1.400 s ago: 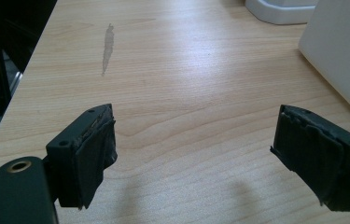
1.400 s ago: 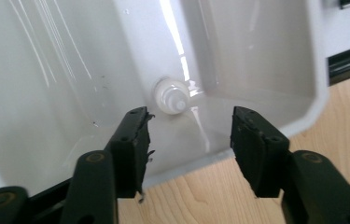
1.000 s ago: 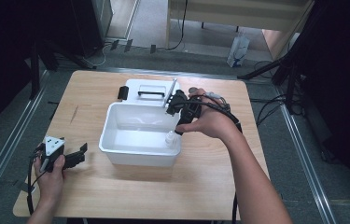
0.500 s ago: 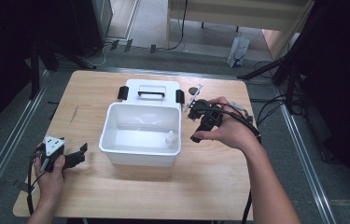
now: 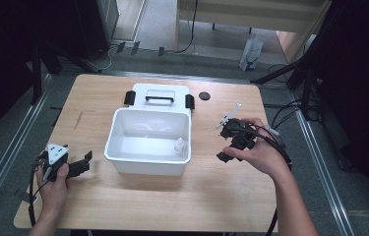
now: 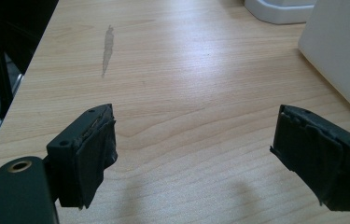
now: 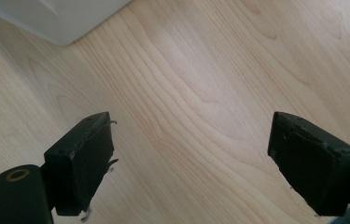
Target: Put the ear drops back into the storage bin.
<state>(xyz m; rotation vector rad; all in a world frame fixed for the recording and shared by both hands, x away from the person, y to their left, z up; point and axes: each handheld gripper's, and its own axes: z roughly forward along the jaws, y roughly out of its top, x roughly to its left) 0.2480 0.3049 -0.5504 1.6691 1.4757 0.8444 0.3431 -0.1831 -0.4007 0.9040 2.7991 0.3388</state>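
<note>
My right gripper (image 5: pixel 227 147), jaws just opened wide and empty, sits right of the white bin (image 5: pixel 123 147) holding the small bottle (image 5: pixel 178 146); lid (image 5: pixel 160 93) probably next, left gripper (image 5: pixel 76 167) spread idle.

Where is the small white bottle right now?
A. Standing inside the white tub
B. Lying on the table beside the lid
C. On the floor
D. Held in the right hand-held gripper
A: in the high view the small white bottle stands in the near right corner of the white tub.
</note>
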